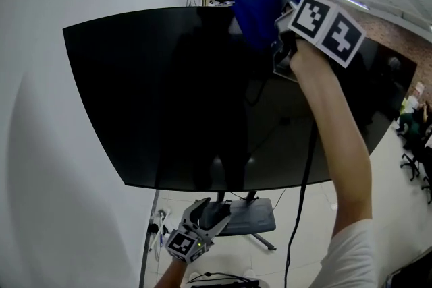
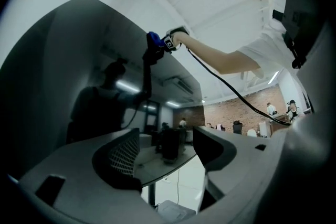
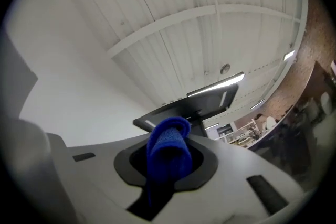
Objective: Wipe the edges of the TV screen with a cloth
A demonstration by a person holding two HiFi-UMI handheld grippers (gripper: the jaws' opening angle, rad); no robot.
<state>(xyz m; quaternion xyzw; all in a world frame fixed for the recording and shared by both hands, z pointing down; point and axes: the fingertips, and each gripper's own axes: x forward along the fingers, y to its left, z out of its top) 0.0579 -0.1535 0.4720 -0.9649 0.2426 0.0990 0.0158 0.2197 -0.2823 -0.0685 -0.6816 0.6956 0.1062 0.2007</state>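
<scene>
A large black TV screen (image 1: 202, 98) on a floor stand fills the head view. My right gripper (image 1: 280, 17) is raised at the screen's top edge, right of the middle, shut on a blue cloth (image 1: 260, 10) that drapes over that edge. In the right gripper view the folded blue cloth (image 3: 169, 152) is pinched between the jaws and points up at the ceiling. My left gripper (image 1: 206, 212) hangs low below the screen's bottom edge, open and empty. The left gripper view looks up along the dark screen (image 2: 79, 76) at the blue cloth (image 2: 154, 39) and the raised arm.
A white wall (image 1: 40, 145) stands to the left of the TV. Below the screen are the stand's base (image 1: 250, 219) and a black cable (image 1: 300, 212) hanging to the tiled floor. Office chairs (image 1: 415, 158) and people sit at the far right by a brick wall.
</scene>
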